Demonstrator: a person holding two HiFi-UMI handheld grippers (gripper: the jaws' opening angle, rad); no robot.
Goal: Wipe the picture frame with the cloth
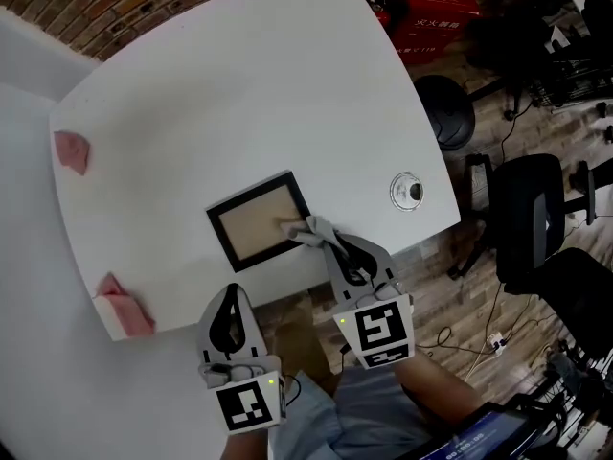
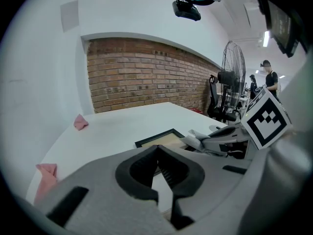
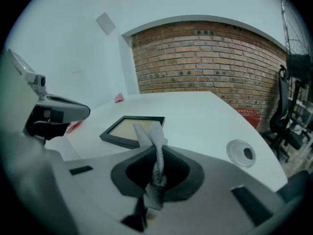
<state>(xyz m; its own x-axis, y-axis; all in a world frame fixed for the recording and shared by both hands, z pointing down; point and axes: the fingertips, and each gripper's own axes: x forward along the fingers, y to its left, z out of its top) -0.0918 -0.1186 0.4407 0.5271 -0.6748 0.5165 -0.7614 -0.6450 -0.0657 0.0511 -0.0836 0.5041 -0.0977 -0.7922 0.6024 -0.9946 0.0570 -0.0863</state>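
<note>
Right tongs point(image 1: 324, 241) clamped on grey cloth point(image 1: 306, 228), cloth end resting on picture frame point(image 1: 251, 220); left tongs point(image 1: 231, 291) closed, empty.

Your head camera looks steeply down on the white table point(image 1: 239, 94) from above its near edge. The camera on your left gripper point(image 1: 233, 290) sits close behind the jaws, low, facing across the table to the brick wall point(image 2: 142, 72). The one on your right gripper point(image 1: 324, 233) faces likewise. All three share the picture frame point(image 1: 254, 226).
</note>
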